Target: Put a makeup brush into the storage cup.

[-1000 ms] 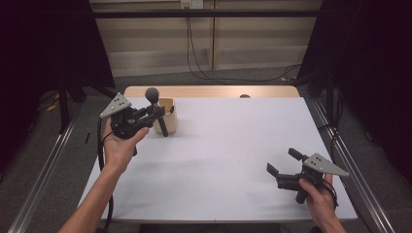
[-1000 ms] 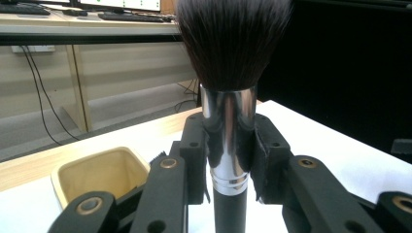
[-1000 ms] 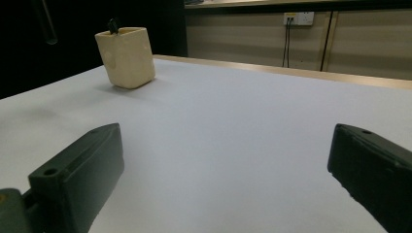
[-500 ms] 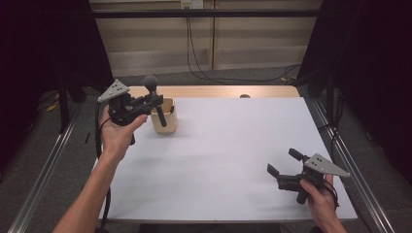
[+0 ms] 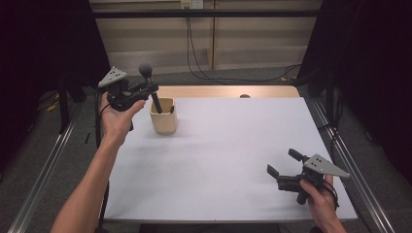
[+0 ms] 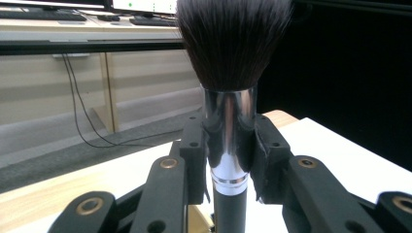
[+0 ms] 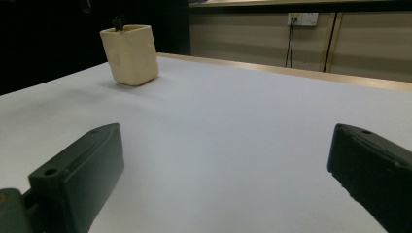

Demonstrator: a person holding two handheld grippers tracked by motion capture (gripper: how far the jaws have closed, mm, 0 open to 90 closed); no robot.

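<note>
The wide white surface (image 5: 228, 160) carries a small cream square ceramic cup (image 5: 163, 115) at its far left. The left gripper (image 5: 148, 90), held up in the person's left hand (image 5: 116, 116) just left of the cup, has its fingers (image 6: 194, 160) closed on the shiny silver collar of a black-handled makeup brush with dark bristles (image 6: 231, 97). The brush stands nearly upright, bristles up; its handle's lower end dips inside the cup's mouth. The right gripper (image 5: 282, 164) rests low at the near right of the surface, well apart from the cup, its fingers (image 7: 77, 170) spread wide with nothing between them.
</note>
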